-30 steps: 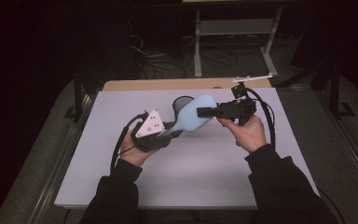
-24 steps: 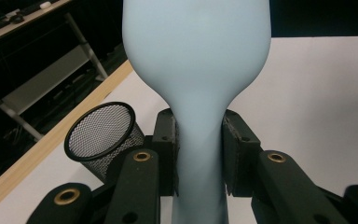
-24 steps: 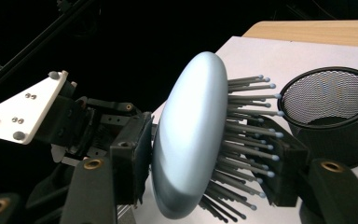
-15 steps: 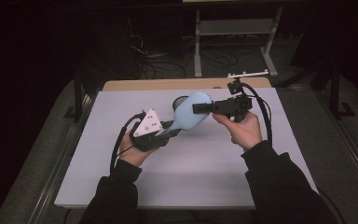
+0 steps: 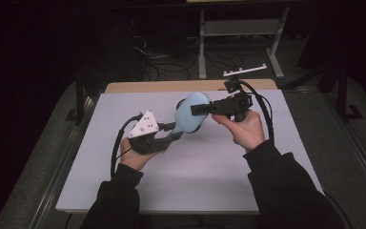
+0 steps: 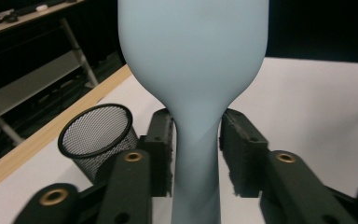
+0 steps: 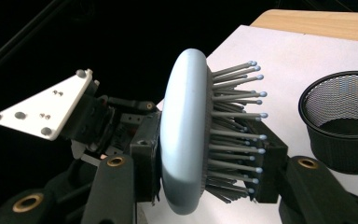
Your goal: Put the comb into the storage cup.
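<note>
Your right gripper [image 7: 200, 186] has just been closing and now clamps the head of the pale blue hairbrush [image 7: 186, 135]: one pad presses the smooth back, the other pushes into the bristles [image 7: 235, 135]. That is the weak point. The bristles are springy and the back is rounded, so the head can squirm or twist out of the pinch as soon as you lift or swing it.

Your left gripper [image 6: 196, 154] has just been opening. Its pads [image 6: 161, 154] stand slightly off the narrow handle [image 6: 196, 172], a thin gap showing on each side, so they bracket the handle rather than squeeze it. If the right grip slips now, nothing on the left catches the brush.

In the high view the brush hangs in the air at the centre of the frame, between your two hands and above the white mat [image 5: 209, 176]. A drop from there lands on the mat and may bounce.

The black mesh cup [image 7: 340, 130] sits at the right edge of the right gripper view, near the bristle side. If you swing the brush towards it carelessly, the head or a jaw can knock the light cup over, or the bristles can snag on its rim. Pull the left jaws straight back off the handle; a sideways tug levers the head against the right pads.
</note>
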Available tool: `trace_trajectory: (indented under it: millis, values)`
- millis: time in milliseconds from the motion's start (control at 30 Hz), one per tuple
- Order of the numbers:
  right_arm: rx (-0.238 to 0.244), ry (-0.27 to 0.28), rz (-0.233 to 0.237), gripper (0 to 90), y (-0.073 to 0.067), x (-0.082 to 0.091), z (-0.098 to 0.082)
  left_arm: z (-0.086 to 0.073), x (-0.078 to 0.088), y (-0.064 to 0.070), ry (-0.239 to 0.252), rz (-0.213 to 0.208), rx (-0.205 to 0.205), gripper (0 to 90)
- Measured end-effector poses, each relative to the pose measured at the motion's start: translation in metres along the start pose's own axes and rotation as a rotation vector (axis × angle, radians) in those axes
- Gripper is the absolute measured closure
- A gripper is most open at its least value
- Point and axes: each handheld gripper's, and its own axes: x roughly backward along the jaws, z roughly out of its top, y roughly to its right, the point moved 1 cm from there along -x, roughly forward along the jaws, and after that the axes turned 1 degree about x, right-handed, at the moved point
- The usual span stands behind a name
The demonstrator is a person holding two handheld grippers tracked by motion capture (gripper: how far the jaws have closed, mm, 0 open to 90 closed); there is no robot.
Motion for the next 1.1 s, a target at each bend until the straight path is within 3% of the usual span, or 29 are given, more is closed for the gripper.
trace_trajectory:
  millis: [233, 667, 1000, 1100]
  values:
    - [0.037, -0.024, -0.031, 54.3, -0.004, 0.004, 0.004, -0.002, 0.006, -0.003, 0.041, -0.01, 0.047, 48.7]
    - [0.068, -0.028, -0.071, 54.4, -0.006, 0.012, 0.012, -0.011, 0.016, -0.01, 0.051, -0.011, 0.084, 29.1]
    - [0.082, -0.014, -0.099, 54.3, -0.006, 0.021, 0.02, -0.022, 0.027, -0.022, 0.055, -0.012, 0.162, 18.3]
    - [0.086, -0.008, -0.108, 54.3, -0.006, 0.025, 0.023, -0.026, 0.03, -0.023, 0.045, 0.013, 0.159, 13.1]
